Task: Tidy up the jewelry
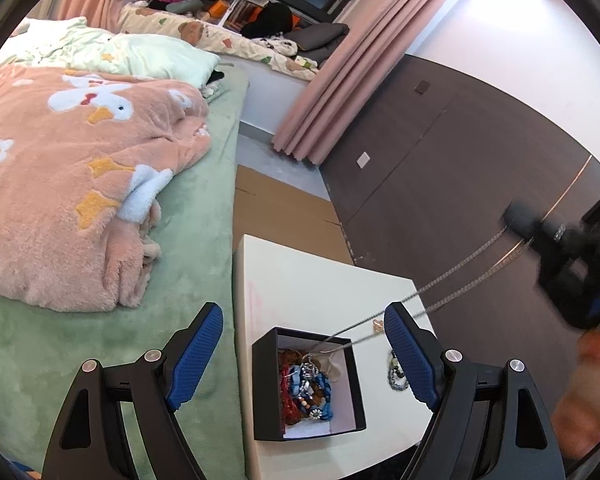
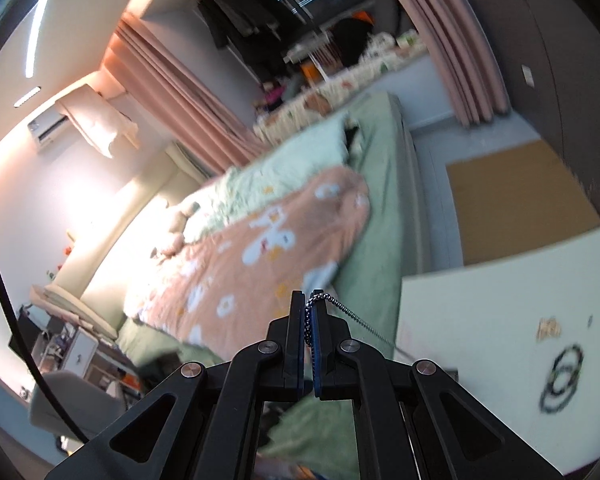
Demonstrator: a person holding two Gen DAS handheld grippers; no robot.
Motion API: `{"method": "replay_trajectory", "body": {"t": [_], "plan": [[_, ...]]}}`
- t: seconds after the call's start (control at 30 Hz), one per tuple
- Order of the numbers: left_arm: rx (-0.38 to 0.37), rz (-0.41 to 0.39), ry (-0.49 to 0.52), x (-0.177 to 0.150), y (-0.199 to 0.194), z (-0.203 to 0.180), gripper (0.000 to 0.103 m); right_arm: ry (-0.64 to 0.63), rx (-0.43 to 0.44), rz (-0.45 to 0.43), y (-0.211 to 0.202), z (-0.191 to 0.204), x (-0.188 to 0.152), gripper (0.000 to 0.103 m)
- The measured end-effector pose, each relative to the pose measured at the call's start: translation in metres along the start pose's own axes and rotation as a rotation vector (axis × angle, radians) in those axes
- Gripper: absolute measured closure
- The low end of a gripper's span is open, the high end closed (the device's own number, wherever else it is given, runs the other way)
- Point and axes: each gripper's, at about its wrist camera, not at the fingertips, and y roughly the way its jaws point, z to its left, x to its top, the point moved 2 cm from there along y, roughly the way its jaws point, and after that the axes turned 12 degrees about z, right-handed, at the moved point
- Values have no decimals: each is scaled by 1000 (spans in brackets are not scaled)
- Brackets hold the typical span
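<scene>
A black jewelry box [image 1: 266,392] with a white inside sits on the white table [image 1: 300,276] and holds a tangle of blue, red and silver jewelry [image 1: 308,388]. My left gripper [image 1: 304,336] is open above the box and holds nothing. My right gripper [image 2: 308,304] is shut on a silver chain necklace [image 2: 340,310]. In the left wrist view the right gripper [image 1: 540,232] is raised at the far right and the chain [image 1: 440,284] stretches taut from it down into the box. A beaded bracelet [image 2: 562,380] and a small gold piece [image 2: 548,328] lie on the table.
A bed with a green sheet [image 1: 196,240] and a pink fleece blanket [image 1: 72,184] lies left of the table. Flat cardboard [image 1: 276,208] covers the floor behind the table. A dark wall panel [image 1: 460,152] and pink curtains [image 1: 340,80] stand at the right.
</scene>
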Motion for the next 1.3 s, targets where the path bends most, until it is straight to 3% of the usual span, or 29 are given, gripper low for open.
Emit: {"method": "replay_trajectory", "body": {"t": [0.33, 0.37, 0.43, 0.5, 0.83, 1.07, 1.3], "plan": [[36, 12, -40, 2, 10, 5, 20, 99, 8, 161, 54, -56, -32, 96], [42, 20, -38, 2, 12, 4, 20, 102, 4, 188, 59, -59, -34, 92], [57, 28, -34, 3, 16, 0, 20, 112, -8, 237, 68, -69, -37, 52], [70, 28, -22, 2, 19, -4, 20, 120, -7, 233, 70, -77, -41, 38], [98, 70, 57, -2, 46, -34, 20, 175, 23, 190, 27, -120, -48, 37], [86, 113, 117, -7, 73, -65, 20, 216, -59, 148, -11, -151, -55, 37], [81, 157, 178, -17, 100, -95, 20, 357, -124, 153, -27, -206, -75, 37]]}}
